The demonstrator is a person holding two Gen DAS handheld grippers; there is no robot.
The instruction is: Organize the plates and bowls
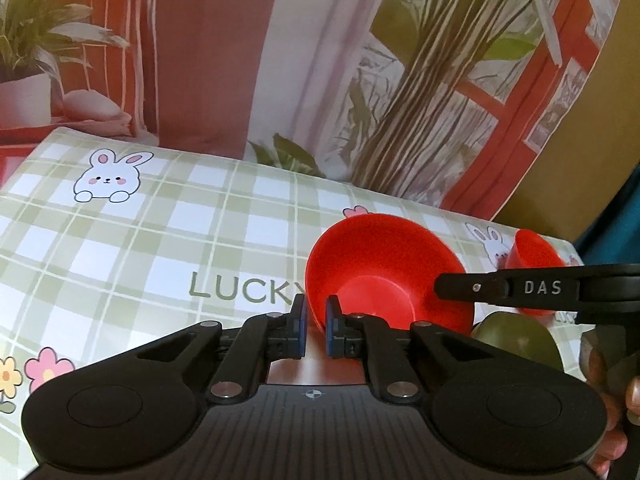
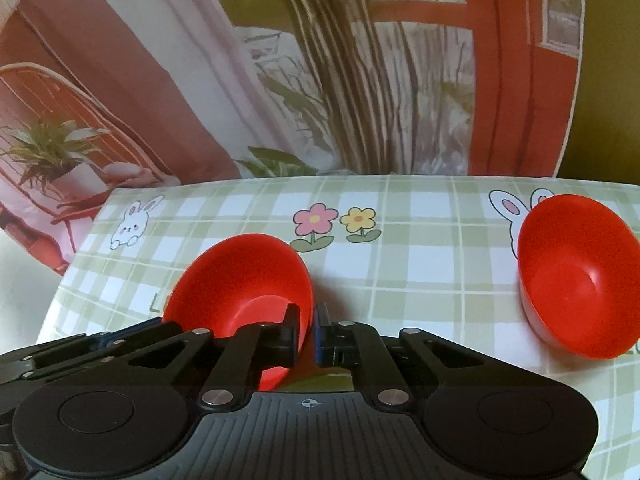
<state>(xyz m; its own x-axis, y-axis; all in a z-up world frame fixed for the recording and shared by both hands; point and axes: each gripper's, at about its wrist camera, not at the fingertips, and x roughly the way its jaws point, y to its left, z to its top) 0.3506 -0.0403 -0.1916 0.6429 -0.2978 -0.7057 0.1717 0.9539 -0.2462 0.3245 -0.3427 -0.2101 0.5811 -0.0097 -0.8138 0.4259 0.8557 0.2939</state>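
Left claw: the black left gripper [image 1: 316, 330] has its two blue-padded fingers pinched on the near rim of the round red plastic bowl [image 1: 384, 276]; one finger is outside the wall, one inside.
Right claw: the black right gripper [image 2: 307, 334] is pinched on the same bowl [image 2: 240, 280] at its right rim, with the left finger inside and the right finger outside.
Bowl place: the bowl sits tipped, right at the fingertips of both claws, over the green and white checked tablecloth [image 1: 160, 240].
Second bowl: another round red plastic bowl [image 2: 576, 280] rests on the cloth well apart to the right, touched by no claw.
Hard to see: a dull green round thing [image 1: 520, 340] is partly hidden under the right claw's arm, and I cannot tell what it is. Whether the held bowl touches the cloth is hidden too.
Look and feel: the bowls are smooth and shiny; the cloth has bunnies, flowers and the word "LUCKY".
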